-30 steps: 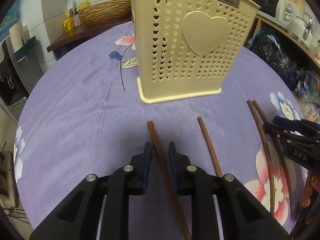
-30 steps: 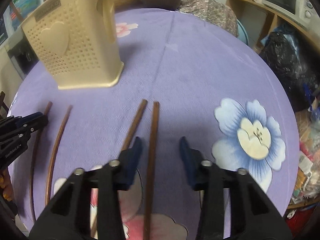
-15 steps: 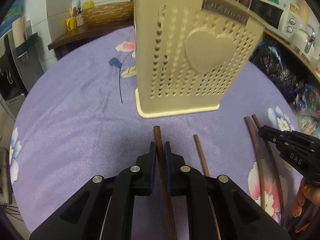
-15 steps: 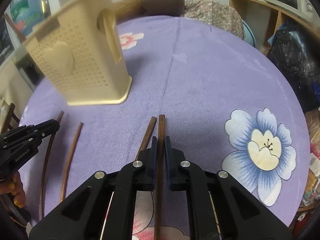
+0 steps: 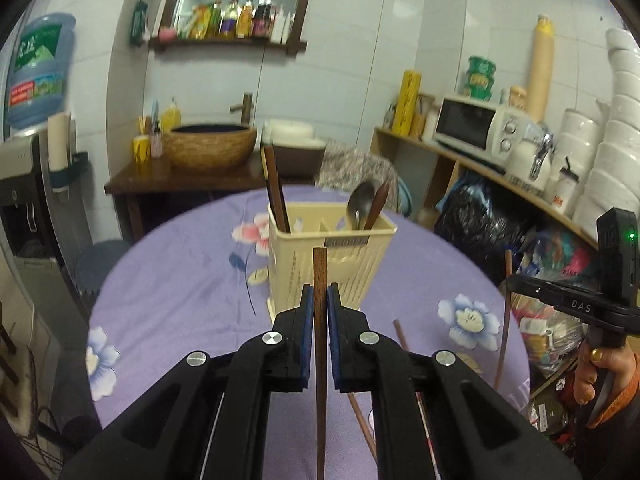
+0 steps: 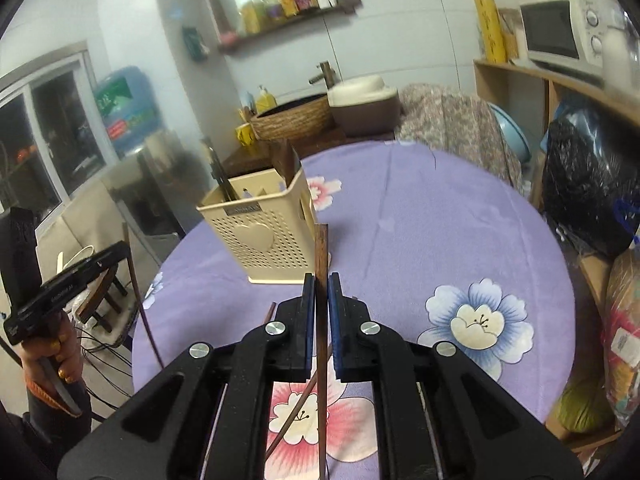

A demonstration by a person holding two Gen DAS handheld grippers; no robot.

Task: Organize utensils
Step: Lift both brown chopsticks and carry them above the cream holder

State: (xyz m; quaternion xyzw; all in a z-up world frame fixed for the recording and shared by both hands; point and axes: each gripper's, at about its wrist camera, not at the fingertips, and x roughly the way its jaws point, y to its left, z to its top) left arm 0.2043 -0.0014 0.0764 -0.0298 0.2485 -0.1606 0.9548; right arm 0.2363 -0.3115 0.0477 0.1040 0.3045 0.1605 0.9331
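Note:
My left gripper is shut on a brown chopstick and holds it raised, pointing at the cream utensil holder. The holder holds chopsticks and spoons. My right gripper is shut on another brown chopstick, raised above the table to the right of the holder. Each gripper shows in the other's view with its chopstick: the right one, the left one. Two chopsticks lie on the purple cloth.
The round table has a purple flowered cloth. Behind it stand a basket sink and a pot. A shelf with a microwave and black bags is on the right.
Both grippers, shut on their chopsticks, have lifted them off the cloth and tilted up, so the views now look across the table at the holder.

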